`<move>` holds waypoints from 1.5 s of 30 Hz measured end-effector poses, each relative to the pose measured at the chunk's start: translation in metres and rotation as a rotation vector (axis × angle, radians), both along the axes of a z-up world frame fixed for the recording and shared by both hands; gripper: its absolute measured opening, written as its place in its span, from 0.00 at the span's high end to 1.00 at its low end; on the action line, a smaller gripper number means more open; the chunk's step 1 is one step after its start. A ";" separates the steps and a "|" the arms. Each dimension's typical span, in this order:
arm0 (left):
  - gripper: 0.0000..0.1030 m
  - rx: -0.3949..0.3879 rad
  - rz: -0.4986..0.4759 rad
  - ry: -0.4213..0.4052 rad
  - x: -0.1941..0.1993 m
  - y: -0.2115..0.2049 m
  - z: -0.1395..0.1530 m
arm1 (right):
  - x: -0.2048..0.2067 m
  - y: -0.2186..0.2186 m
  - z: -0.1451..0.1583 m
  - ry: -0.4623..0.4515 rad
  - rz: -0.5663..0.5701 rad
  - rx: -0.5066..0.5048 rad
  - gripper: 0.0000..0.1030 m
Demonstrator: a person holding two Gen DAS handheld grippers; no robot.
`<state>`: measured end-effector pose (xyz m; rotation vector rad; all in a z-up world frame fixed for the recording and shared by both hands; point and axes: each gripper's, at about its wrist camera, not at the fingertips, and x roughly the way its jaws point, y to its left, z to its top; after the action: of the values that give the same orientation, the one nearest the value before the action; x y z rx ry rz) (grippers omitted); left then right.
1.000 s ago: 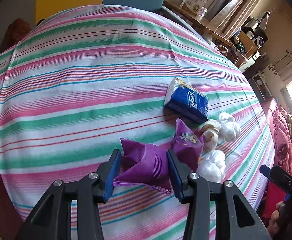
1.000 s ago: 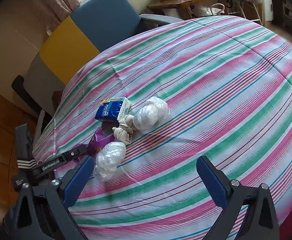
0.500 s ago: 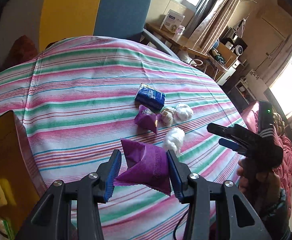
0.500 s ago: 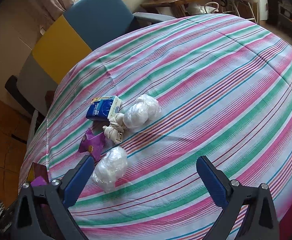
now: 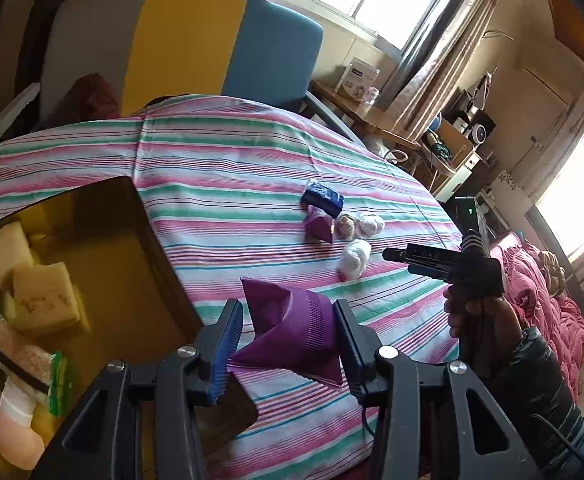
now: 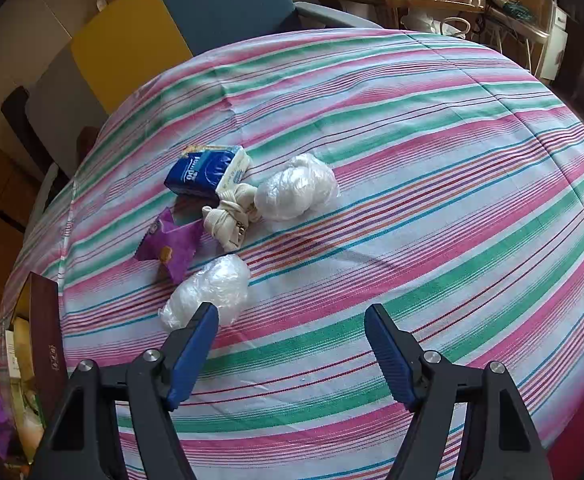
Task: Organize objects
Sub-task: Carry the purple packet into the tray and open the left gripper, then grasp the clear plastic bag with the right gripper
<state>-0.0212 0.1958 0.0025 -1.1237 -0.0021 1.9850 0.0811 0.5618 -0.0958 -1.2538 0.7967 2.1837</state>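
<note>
Left tongs (image 5: 287, 330) pinch a purple packet (image 5: 292, 332), airborne beside the box (image 5: 91, 280) at nine o'clock. Right tongs (image 6: 292, 344), jaws just narrowing, still spread and empty, near a plastic-wrapped ball (image 6: 211, 288): light, squashy, slippery. Grip its middle.

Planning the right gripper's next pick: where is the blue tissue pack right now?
In the right wrist view the blue tissue pack lies on the striped tablecloth, upper left of centre, at the far end of the cluster, touching the cream knotted cloth just in front of it.
</note>
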 end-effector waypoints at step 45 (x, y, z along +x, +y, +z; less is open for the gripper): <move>0.64 -0.011 0.271 0.004 -0.002 -0.170 -0.037 | -0.021 -0.019 0.001 -0.041 0.047 -0.056 0.36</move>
<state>-0.0236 0.0262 -0.0345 -1.1769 -0.1484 2.2273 0.0603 0.5429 -0.0952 -1.3530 0.8248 2.1795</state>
